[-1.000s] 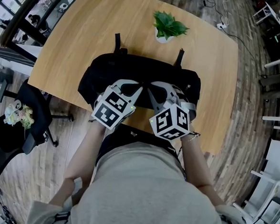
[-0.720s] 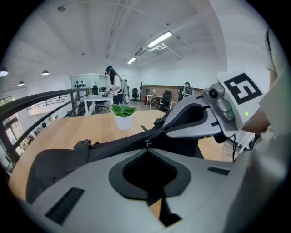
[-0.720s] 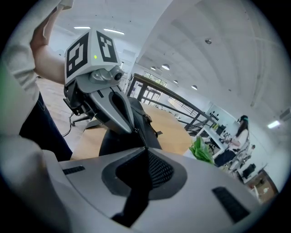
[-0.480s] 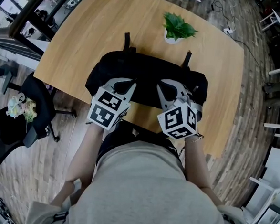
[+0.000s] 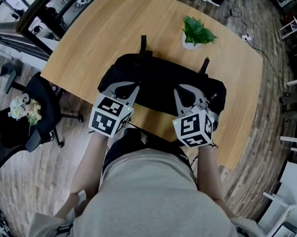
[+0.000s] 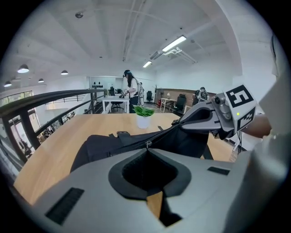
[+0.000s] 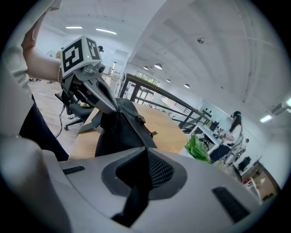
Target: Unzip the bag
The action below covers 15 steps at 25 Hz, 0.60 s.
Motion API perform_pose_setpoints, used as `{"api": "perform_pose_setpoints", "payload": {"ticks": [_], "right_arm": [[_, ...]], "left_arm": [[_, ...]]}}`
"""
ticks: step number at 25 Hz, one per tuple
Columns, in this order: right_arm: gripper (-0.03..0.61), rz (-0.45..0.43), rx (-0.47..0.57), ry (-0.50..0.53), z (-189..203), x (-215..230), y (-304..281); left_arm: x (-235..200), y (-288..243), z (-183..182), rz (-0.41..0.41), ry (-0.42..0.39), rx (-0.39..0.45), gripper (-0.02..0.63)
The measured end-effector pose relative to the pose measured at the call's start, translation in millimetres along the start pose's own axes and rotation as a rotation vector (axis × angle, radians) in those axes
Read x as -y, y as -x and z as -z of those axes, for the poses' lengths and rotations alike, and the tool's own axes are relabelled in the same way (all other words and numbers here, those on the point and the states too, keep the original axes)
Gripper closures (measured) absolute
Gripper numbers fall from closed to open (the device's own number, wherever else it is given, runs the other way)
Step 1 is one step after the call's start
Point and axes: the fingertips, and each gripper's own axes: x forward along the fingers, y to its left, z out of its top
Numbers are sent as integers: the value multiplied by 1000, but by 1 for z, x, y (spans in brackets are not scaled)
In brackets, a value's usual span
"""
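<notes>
Pulling with so little in your grip is the chief risk. Your left tongs (image 6: 147,146) are pressed together on what looks like the small metal zip pull (image 6: 148,144), toward the 9 o'clock side of the bag (image 5: 161,81), and I judge a sideways twist could let it slip free. Your right tongs (image 7: 144,148) are closed tight on a pinch of black fabric toward 3 o'clock; if that hold gives, the whole bag may slide along instead of unzipping. It lies close to the near edge of the worktop (image 5: 93,40), so a drag toward 6 o'clock could tip it off. The potted plant (image 5: 197,33), well apart at 1 o'clock, looks safe.
</notes>
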Motion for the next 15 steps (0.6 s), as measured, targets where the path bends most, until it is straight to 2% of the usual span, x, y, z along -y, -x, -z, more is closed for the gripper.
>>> {"api": "perform_pose_setpoints", "payload": {"ticks": [15], "right_arm": [[551, 91, -32, -53, -3, 10, -2]], "left_arm": [[-40, 25, 1, -83, 20, 50, 594]]}}
